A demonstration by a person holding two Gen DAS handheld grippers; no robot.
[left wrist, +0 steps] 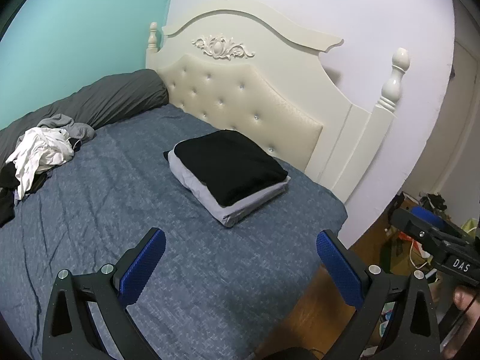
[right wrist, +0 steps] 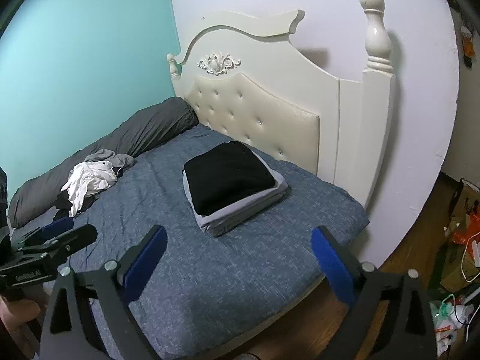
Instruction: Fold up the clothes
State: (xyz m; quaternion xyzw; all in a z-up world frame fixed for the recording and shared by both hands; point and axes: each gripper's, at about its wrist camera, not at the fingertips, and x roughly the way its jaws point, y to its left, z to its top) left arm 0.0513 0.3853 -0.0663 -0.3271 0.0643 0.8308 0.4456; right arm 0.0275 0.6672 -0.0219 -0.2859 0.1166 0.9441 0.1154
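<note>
I see the bed (left wrist: 126, 210) under its blue cover filling most of both views, with the cream tufted headboard (left wrist: 240, 99) behind it and a grey duvet roll (left wrist: 114, 99) along the teal wall. Near the headboard sits the folded stack (left wrist: 231, 174): a black garment (right wrist: 228, 177) squared on top of a light grey one. Over by the duvet lies the unfolded heap (left wrist: 42, 156) of white, grey and black clothes. My left gripper (left wrist: 240, 270) and right gripper (right wrist: 238, 265) hover above the near bed edge, jaws spread wide, nothing between them.
</note>
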